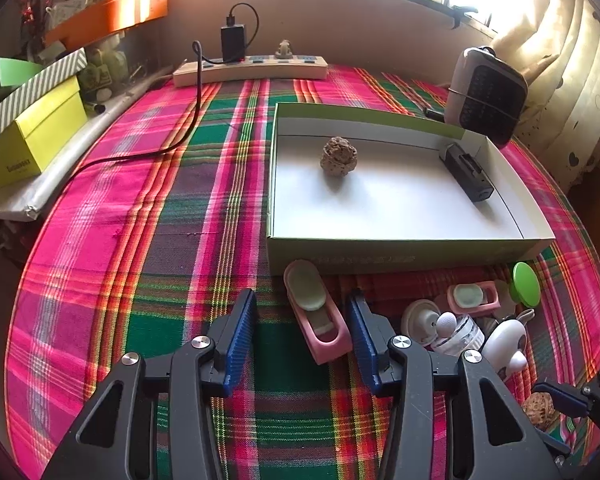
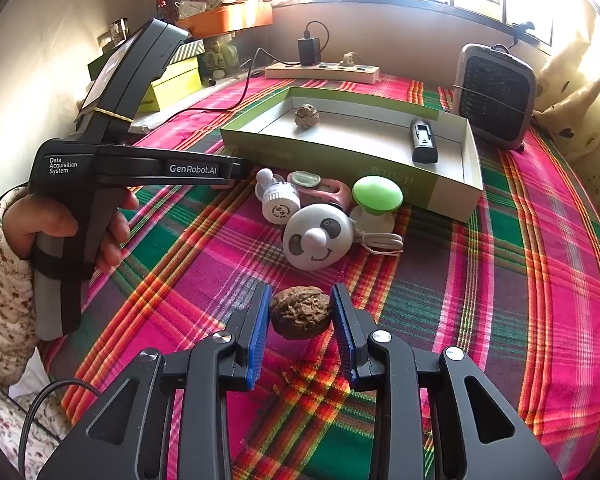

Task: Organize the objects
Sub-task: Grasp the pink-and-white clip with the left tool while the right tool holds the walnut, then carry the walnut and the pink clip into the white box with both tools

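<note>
Presently on the bench: items sorted and unsorted

Bench (image 1: 148,208): covered by a pink, green and orange plaid cloth.

Tray box (image 1: 400,254): shallow green-sided cardboard box with white floor, at the middle of the bench toward the far edge. Contents: one walnut (image 1: 334,157) near its far left corner; one black rectangular device (image 1: 466,171) along its right wall.

Loose items, grouped just outside the box's near wall:
- pink case (image 1: 320,320) with a pale green disc, lying at an angle, its far end near the box's near left corner.
- second pink case (image 1: 473,299), to the right of the first.
- white capped bottle (image 2: 278,202), on its side.
- panda-face gadget (image 2: 318,240), white, with a cord.
- green-topped mushroom-shaped item (image 2: 377,196), just beside the box's near wall.
- second walnut (image 2: 301,312), nearer the bench's front edge.

Left gripper (image 1: 302,316): jaws apart, blue pads either side of the first pink case; the right pad is just beside the case, the left pad clear of it. No grip shown.

Right gripper (image 2: 301,306): jaws clamped on the second walnut, a pad pressed to each side.

Far edge of bench: power strip (image 1: 250,69) with a black charger (image 1: 233,42) plugged in. Far right corner: small heater (image 1: 486,96). Left edge: stacked yellow-green box (image 1: 36,136).
</note>
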